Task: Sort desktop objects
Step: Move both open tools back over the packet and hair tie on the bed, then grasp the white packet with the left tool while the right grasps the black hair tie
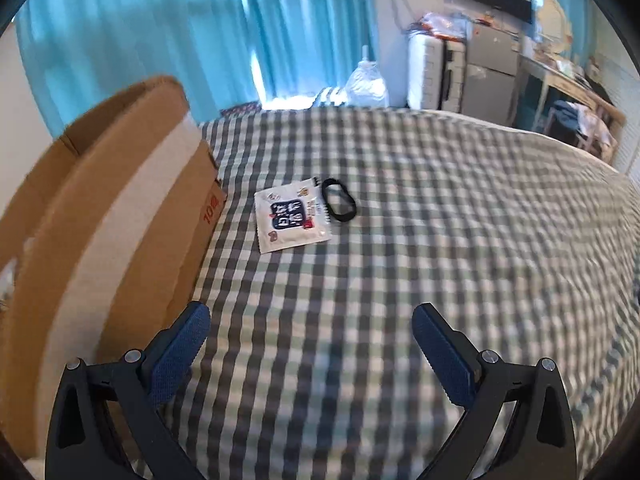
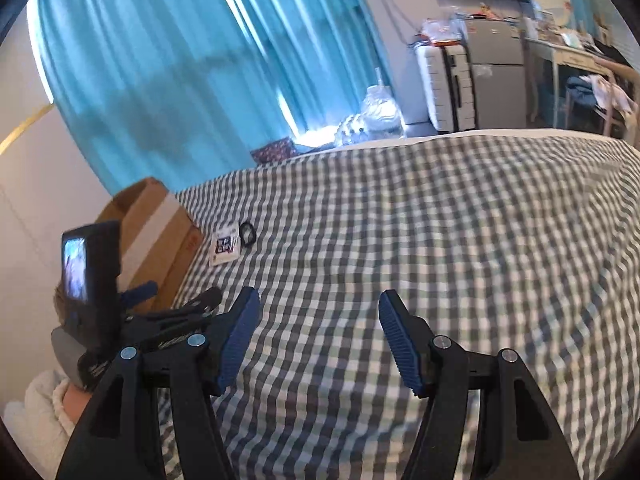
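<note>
A white sachet with a dark label lies flat on the checked cloth, with a black elastic ring touching its right edge. Both sit just right of an open cardboard box. My left gripper is open and empty, above the cloth, short of the sachet. My right gripper is open and empty, farther back and to the right. In the right wrist view the sachet, ring and box are small at the left, and the left gripper's body with its camera shows there.
The checked cloth covers a wide surface. Blue curtains hang behind. A clear plastic bag, a white suitcase, a grey cabinet and a cluttered desk stand at the far right.
</note>
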Available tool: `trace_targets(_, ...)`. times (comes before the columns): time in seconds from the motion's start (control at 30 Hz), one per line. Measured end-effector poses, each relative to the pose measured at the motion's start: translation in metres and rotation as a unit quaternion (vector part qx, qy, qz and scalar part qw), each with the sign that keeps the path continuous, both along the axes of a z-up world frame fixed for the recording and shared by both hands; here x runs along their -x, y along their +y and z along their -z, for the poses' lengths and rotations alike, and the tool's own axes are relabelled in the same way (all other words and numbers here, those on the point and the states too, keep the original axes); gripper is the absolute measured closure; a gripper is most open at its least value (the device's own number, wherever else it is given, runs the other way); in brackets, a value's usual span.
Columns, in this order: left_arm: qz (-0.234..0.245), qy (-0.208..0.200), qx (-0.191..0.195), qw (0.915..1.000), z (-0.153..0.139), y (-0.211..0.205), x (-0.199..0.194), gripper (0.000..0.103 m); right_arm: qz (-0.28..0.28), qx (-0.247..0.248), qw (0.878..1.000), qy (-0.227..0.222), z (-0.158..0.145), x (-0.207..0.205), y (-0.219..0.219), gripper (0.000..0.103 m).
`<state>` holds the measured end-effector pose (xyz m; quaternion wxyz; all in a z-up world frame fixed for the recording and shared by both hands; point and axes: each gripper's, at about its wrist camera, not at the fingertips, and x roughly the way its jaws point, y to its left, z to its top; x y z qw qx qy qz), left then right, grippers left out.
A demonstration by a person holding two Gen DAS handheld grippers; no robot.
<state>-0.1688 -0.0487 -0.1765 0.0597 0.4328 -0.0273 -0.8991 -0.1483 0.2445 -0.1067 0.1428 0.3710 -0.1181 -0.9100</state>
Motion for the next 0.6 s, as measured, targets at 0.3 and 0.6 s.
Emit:
trace_targets(0.3, -0.036, -0.011, -0.048, 0.9981, 0.037, -0.031, 0.058, 0.000, -0.036, -0.039, 0.998, -0.042, 0.038, 0.028, -0.033, 0.041)
trace_targets(0.6, -0.001, 0.004, -0.044, 0.9990, 0.048, -0.035, 0.083, 0.000, -0.023, -0.029, 0.997, -0.073, 0.057, 0.037, -0.025, 0.041)
